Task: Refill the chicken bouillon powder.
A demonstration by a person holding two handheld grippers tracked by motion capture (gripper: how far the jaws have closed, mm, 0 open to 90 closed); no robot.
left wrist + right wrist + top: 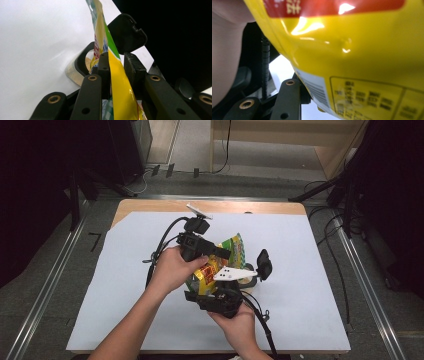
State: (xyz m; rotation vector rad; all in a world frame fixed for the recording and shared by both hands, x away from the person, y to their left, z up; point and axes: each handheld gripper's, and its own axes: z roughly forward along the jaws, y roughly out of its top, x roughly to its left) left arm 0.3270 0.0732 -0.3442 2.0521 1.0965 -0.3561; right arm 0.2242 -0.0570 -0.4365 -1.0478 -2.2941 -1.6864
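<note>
High view: left hand (172, 267) is coming in from bottom left, forearm angled up toward table centre, wrapping around the left gripper (202, 249), which is pointing right. Right hand (239, 320) is sitting palm-up near the table's front edge, cupping the right gripper (216, 299), pointing up and left. Snack bag (220, 265), yellow w/ green top, is hanging between the two, above the white table (310, 270). A roll of tape (250, 279) is lying just beside the bag, partly hidden by the grey plate.

Left gripper view: fingers (105, 67) are pinching the bag's thin edge (120, 85), narrow gap. The tape roll (80, 67) is lying behind on the table.

Right gripper view: the bag's yellow back w/ barcode (352, 65) is blocking nearly everything; one finger (288, 100) is touching its lower edge, the other is hidden, so can't confirm the grip.
</note>
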